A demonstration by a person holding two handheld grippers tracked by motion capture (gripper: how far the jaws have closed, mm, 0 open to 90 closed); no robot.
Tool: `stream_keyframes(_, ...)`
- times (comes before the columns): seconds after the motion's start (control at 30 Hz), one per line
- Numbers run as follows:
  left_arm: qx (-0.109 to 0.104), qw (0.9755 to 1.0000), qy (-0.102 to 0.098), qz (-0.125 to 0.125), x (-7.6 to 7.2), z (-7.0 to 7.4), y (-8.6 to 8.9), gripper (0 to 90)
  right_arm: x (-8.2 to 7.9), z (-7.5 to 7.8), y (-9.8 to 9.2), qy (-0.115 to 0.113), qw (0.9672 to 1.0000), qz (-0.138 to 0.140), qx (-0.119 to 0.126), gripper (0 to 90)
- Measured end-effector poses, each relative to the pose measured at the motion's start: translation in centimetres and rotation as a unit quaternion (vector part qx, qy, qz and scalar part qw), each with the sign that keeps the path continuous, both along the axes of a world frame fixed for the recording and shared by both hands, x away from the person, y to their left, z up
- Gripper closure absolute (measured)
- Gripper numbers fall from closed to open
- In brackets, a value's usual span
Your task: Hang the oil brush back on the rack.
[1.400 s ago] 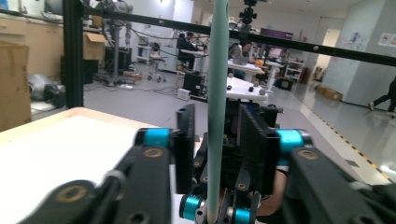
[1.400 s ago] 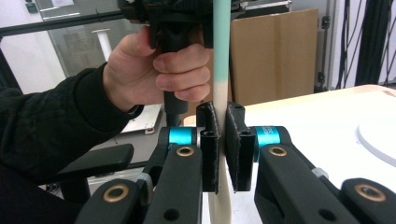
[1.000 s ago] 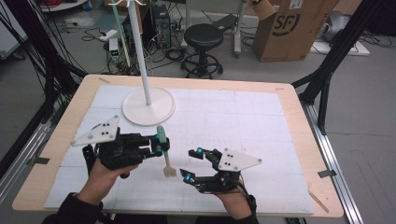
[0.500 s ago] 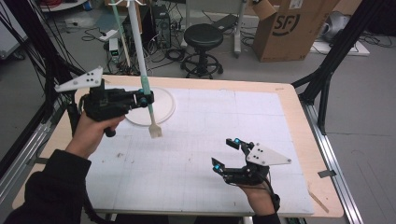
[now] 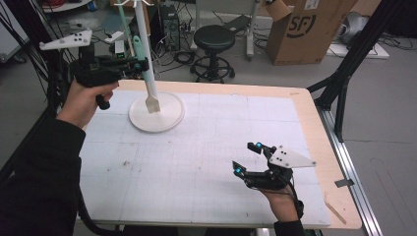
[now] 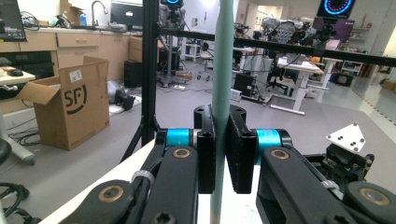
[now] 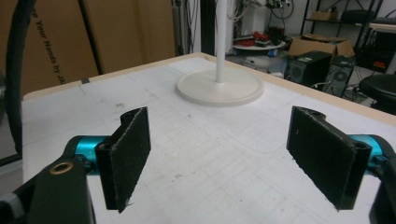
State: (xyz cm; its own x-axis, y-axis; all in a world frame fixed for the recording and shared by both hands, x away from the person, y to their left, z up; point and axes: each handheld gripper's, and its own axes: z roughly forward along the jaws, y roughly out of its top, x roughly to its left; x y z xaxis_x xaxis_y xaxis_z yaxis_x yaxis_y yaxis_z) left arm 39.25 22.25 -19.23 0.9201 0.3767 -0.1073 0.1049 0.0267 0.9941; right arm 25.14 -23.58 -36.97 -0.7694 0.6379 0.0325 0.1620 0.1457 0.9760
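The brush [image 5: 142, 73] — a pale green handle ending in a cream, flat head — hangs head-down in the air over the round white base [image 5: 169, 119] of the stand, close beside its upright white pole [image 5: 146, 49]. It is pinched partway up the handle by the left claw [image 5: 139, 64], whose jaws are closed hard on the handle [image 6: 219, 84], as the left gripper view makes plain: the green shaft runs straight up between the two black pads. Holding it mid-shaft and upright, rather than by the head, looks meant to keep the top end free — likely so it can be hung or slotted higher up on the stand, though the top of the pole lies out of frame. The right claw [image 5: 247, 158] rests low over the near right part of the bench [image 5: 206, 162], well apart from the brush; its jaws have just been opening and now stand wide with nothing between them, the pads [image 7: 130, 154] framing bare gridded surface. That reads as a hand parked out of the way, leaving the carrying to the left.
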Motion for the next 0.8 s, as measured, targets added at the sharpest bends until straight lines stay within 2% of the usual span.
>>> stream_keyframes(0.53, -0.007, 0.9998, 0.018, 0.0, 5.1, 1.9, 1.1, 83.4, 0.0, 1.4, -0.9, -0.002, 0.9997, -0.025, -0.003, 20.7)
stream_keyframes(0.6, -0.012, 0.9997, 0.023, -0.001, 5.6, 1.9, 1.3, 83.4, 0.0, 1.5, -0.8, -0.002, 0.9996, -0.027, -0.001, 20.7)
stream_keyframes(0.8, -0.011, 0.9993, 0.035, 0.0, 7.0, 1.5, 1.6, 83.4, 0.3, 1.5, -0.5, 0.002, 0.9997, -0.023, 0.003, 20.7)
